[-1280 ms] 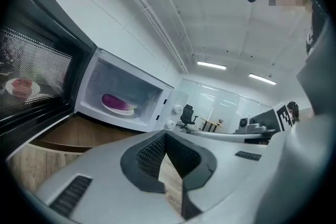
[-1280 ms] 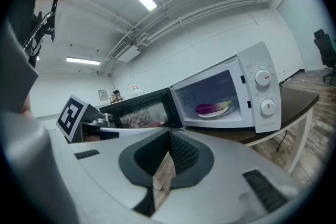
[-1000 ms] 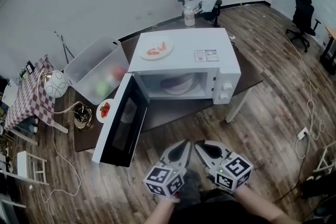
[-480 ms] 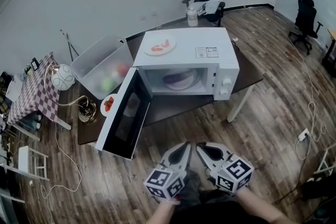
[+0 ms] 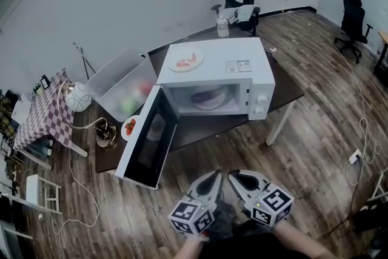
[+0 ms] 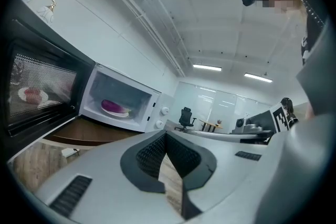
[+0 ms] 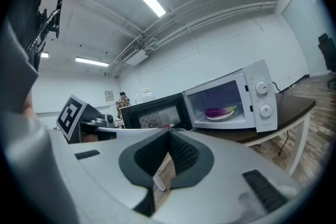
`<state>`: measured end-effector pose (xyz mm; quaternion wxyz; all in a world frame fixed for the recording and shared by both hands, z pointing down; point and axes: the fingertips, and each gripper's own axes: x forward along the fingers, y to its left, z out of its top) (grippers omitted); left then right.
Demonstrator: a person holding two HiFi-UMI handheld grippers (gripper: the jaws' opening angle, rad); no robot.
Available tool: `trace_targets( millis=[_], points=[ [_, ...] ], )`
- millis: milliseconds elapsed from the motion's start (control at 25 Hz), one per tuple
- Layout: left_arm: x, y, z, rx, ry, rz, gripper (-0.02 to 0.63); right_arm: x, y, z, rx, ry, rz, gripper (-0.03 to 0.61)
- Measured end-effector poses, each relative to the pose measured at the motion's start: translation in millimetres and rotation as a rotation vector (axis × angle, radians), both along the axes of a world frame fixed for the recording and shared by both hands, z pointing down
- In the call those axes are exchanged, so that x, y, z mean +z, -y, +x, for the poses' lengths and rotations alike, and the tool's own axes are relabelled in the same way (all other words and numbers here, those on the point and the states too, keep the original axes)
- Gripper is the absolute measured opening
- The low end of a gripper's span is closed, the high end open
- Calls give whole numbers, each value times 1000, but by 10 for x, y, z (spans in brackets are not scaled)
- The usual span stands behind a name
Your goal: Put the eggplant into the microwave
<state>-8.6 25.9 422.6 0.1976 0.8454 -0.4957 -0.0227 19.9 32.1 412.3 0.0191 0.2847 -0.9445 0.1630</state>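
**Head view.** My left gripper [image 5: 214, 175] and right gripper [image 5: 234, 175] hung side by side over the wood floor [image 5: 315, 130], low in the frame and well apart from the table [image 5: 288, 87]. The microwave [image 5: 212, 54] stood on that table with its door [image 5: 148, 137] swung wide to my left. The eggplant [image 5: 209, 96] lay inside the cavity on a plate. A second plate [image 5: 186, 60] with red food sat on the microwave's top. A clear bin [image 5: 124, 83] stood to the left of the table.

**Left gripper view.** My left gripper's [image 6: 166, 136] jaws were closed, the ribbed pads meeting at the tips with nothing between them; only floor showed through the slit below. Beyond them the microwave [image 6: 153, 98] stood open, and the eggplant [image 6: 115, 107] rested on its plate inside. The door [image 6: 42, 86] filled the left edge.

**Right gripper view.** My right gripper's [image 7: 169, 136] jaws were likewise closed at the tips and empty. The microwave [image 7: 258, 96] appeared at right, with the eggplant [image 7: 219, 111] on the plate in the cavity and the door [image 7: 157, 110] to its left.
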Motion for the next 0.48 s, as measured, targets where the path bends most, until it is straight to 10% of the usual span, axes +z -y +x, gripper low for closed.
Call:
trace_targets(
  millis=[480],
  points=[
    [-118, 102, -163, -19, 28, 29, -3, -94, 72, -132, -33, 18, 25, -2]
  ],
)
